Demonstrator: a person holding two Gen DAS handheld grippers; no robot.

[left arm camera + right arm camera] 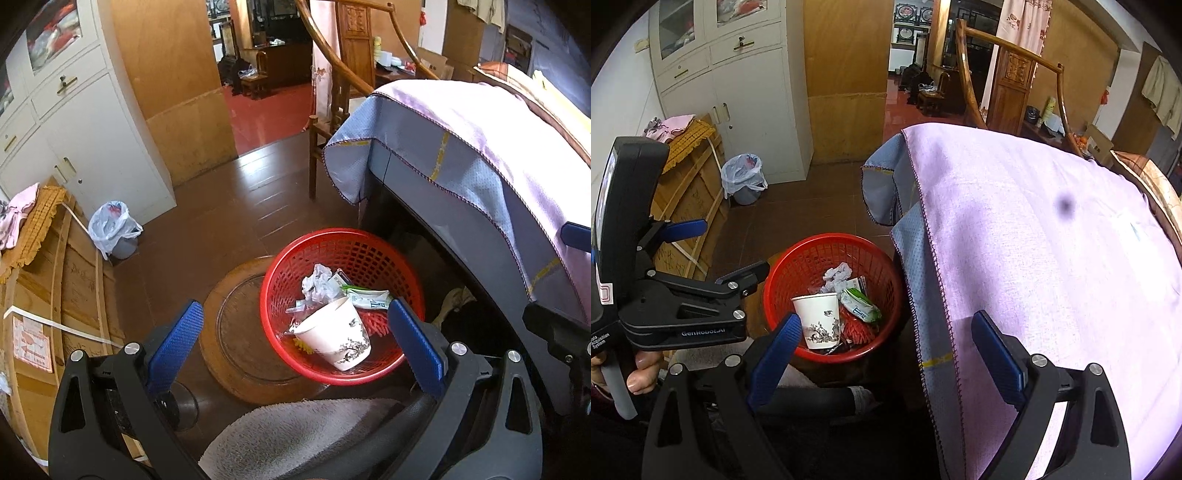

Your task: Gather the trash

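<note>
A red mesh basket point(343, 243) stands on the floor beside the table; it also shows in the right wrist view point(798, 266). Inside lie a white paper cup point(334, 338) point(818, 319), crumpled paper point(317, 282) point(836, 275), a green-and-white wrapper point(369, 297) point(860, 304) and red bits. My left gripper point(295, 343) is open and empty, held above the basket; it also appears in the right wrist view point(716, 251). My right gripper point(886, 354) is open and empty, above the table's edge next to the basket.
A table under a lilac cloth point(1034, 258) point(480, 147) fills the right. A round wooden stool point(236, 332) sits beside the basket. A lined grey bin point(114, 229) point(744, 181) stands by a white cabinet point(738, 92). A wooden crate point(55, 295) is on the left.
</note>
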